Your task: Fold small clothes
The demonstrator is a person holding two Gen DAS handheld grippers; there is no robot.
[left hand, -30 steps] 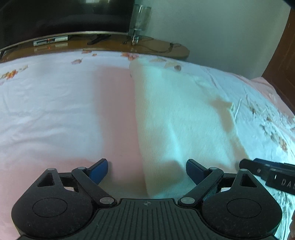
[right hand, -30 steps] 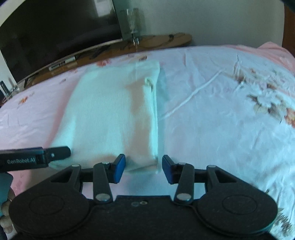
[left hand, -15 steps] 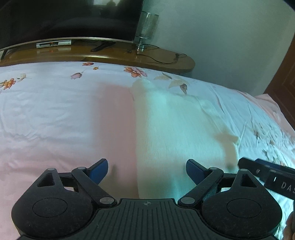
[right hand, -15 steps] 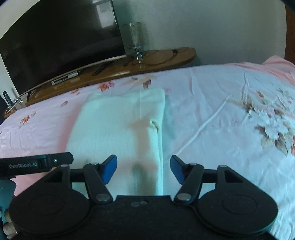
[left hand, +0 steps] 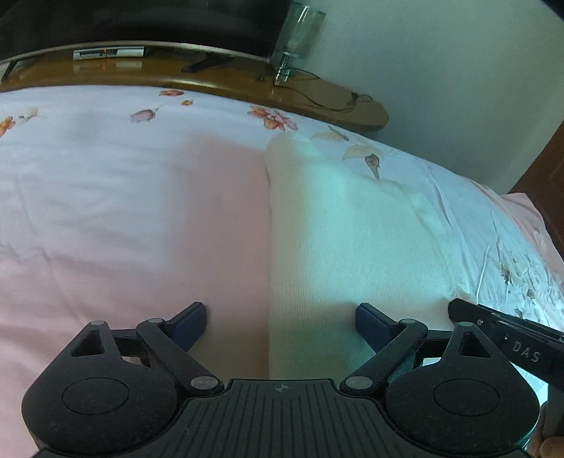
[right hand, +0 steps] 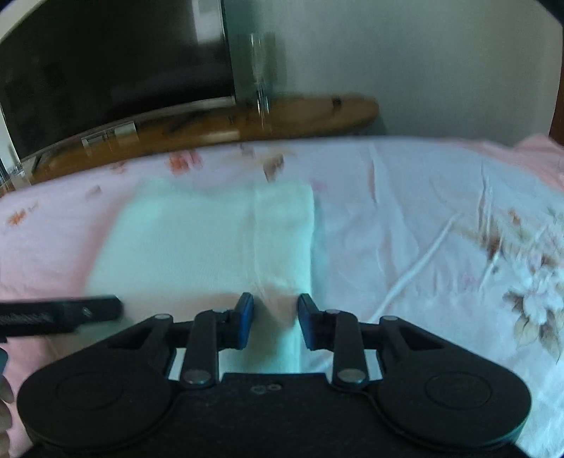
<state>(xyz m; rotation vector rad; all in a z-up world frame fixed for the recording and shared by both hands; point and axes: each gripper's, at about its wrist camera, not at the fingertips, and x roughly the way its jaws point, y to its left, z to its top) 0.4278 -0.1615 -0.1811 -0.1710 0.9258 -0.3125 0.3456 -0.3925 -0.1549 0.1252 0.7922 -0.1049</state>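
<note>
A folded white knit garment (left hand: 352,239) lies flat on the pink floral bedsheet (left hand: 123,211). My left gripper (left hand: 280,317) is open wide and straddles the garment's left edge near its near end, the left pad over the sheet and the right pad over the cloth. In the right wrist view the garment (right hand: 197,239) shows a narrower folded strip along its right side. My right gripper (right hand: 275,306) is over the near end of that strip with its jaws closing. A gap still shows beside each pad, so they do not press the cloth.
A curved wooden ledge (left hand: 211,77) runs along the bed's far side, bearing a dark TV (right hand: 105,70), a glass (left hand: 296,31) and a cable. A finger of the right gripper (left hand: 504,334) juts in at the right; a finger of the left gripper (right hand: 60,313) juts in at the left.
Both grippers have drawn back along the garment toward its near end. The right jaws widened, then narrowed around the folded strip. The left jaws kept their wide opening.
</note>
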